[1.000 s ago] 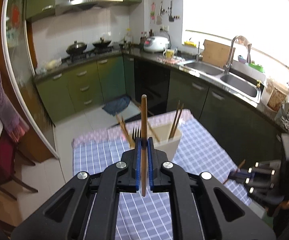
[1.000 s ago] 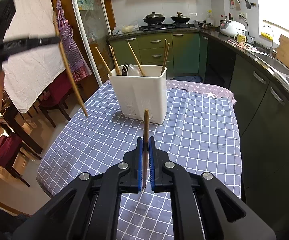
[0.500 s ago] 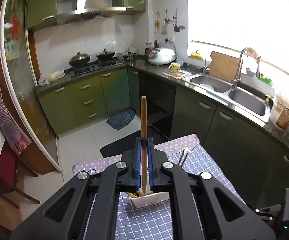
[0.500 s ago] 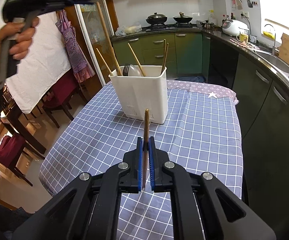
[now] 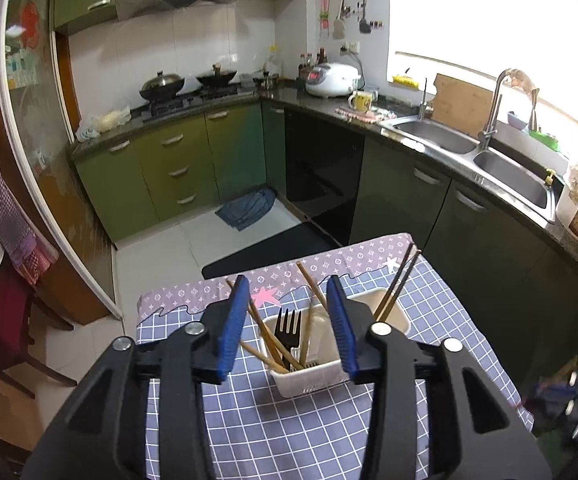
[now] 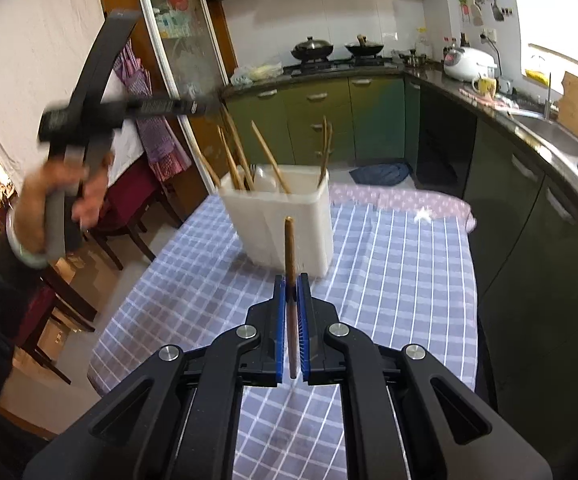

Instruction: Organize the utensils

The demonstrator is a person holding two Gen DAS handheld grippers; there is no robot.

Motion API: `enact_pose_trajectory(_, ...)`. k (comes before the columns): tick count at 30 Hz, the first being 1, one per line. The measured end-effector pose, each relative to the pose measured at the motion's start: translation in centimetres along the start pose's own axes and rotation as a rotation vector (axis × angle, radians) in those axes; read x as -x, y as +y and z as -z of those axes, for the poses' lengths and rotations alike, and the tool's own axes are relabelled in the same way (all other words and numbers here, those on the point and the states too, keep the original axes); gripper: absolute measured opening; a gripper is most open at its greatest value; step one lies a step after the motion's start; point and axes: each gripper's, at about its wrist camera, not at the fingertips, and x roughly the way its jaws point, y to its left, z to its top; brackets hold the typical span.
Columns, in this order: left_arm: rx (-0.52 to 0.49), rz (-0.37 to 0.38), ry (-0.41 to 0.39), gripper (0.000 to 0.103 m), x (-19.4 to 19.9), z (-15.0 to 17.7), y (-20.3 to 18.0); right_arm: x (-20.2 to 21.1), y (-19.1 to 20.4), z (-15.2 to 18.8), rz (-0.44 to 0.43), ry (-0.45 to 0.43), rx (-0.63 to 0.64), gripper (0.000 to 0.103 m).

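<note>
Left tool (image 5: 289, 328) — your jaws are opening and nothing sits between the blue pads. A second ago they clamped an upright wooden chopstick; that stick is gone from the grip. Directly ahead of and below the tool, the white utensil holder (image 5: 309, 376) stands on the checked surface (image 5: 289, 432), and the pale stick (image 5: 304, 340) upright beside the black fork (image 5: 287, 330) is probably the one you let go. Judged so, one utensil is delivered and this tool is free.

Right tool (image 6: 292, 320) — closed on a brown chopstick (image 6: 289, 248), pinched low between the pads, its tip pointing up and away. No change in this grip over the last second.

Beyond the right tool, the holder (image 6: 281, 224) stands upright on the surface (image 6: 389, 264), near but not touching the chopstick tip. Several sticks lean inside it.

Up and to the left of the right tool, your hand (image 6: 65, 200) carries the left tool above the holder, blurred.

Remaining — the right-hand chopstick is not yet in the holder; that looks like the next item.
</note>
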Motion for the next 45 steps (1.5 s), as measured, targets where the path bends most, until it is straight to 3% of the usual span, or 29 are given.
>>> enact_pose_trajectory(6, 0.004, 0.041, -0.089, 0.048, 5.4, 2.6, 1.0, 1.8, 0.6, -7.8, -0.022, -0.098, 0.0, 0.007)
enact_pose_trajectory(11, 0.002, 0.049, -0.12, 0.059, 8.4, 5.4, 2.0, 1.5, 0.8, -14.7, -0.02, -0.184, -0.028, 0.007)
enact_pose_trajectory(17, 0.002, 0.043, -0.135, 0.078, 10.3, 9.4, 3.0, -3.0, 1.1, -17.7, 0.053, -0.145, -0.027, 0.007)
enact_pose_trajectory(23, 0.018, 0.044, -0.123, 0.083, 10.1, 12.0, 3.3, -8.7, 0.9, -16.0, 0.085, -0.046, -0.027, 0.007)
enact_pose_trajectory(30, 0.031, 0.048, -0.111, 0.083, 9.8, 13.4, 3.0, -12.1, 0.9, -13.2, 0.099, 0.023, -0.022, 0.009)
enact_pose_trajectory(37, 0.034, 0.037, -0.105, 0.087, 9.4, 14.2, 2.6, -8.7, 2.1, -11.3, 0.074, -0.034, -0.016, 0.021)
enact_pose_trajectory(40, 0.038, 0.044, -0.097, 0.089, 9.2, 14.9, 2.3, -6.1, 2.3, -9.0, 0.056, -0.066, -0.019, 0.025)
enact_pose_trajectory(41, 0.038, 0.044, -0.095, 0.09, 9.1, 15.4, 2.1, -5.3, 2.3, -7.7, 0.055, -0.075, -0.021, 0.028)
enact_pose_trajectory(43, 0.036, 0.038, -0.09, 0.093, 8.9, 16.3, 1.8, -3.8, 2.2, -4.5, 0.056, -0.092, -0.034, 0.054)
enact_pose_trajectory(45, 0.036, 0.026, -0.081, 0.095, 8.6, 17.3, 1.5, -2.8, 1.8, -1.9, 0.058, -0.102, -0.044, 0.07)
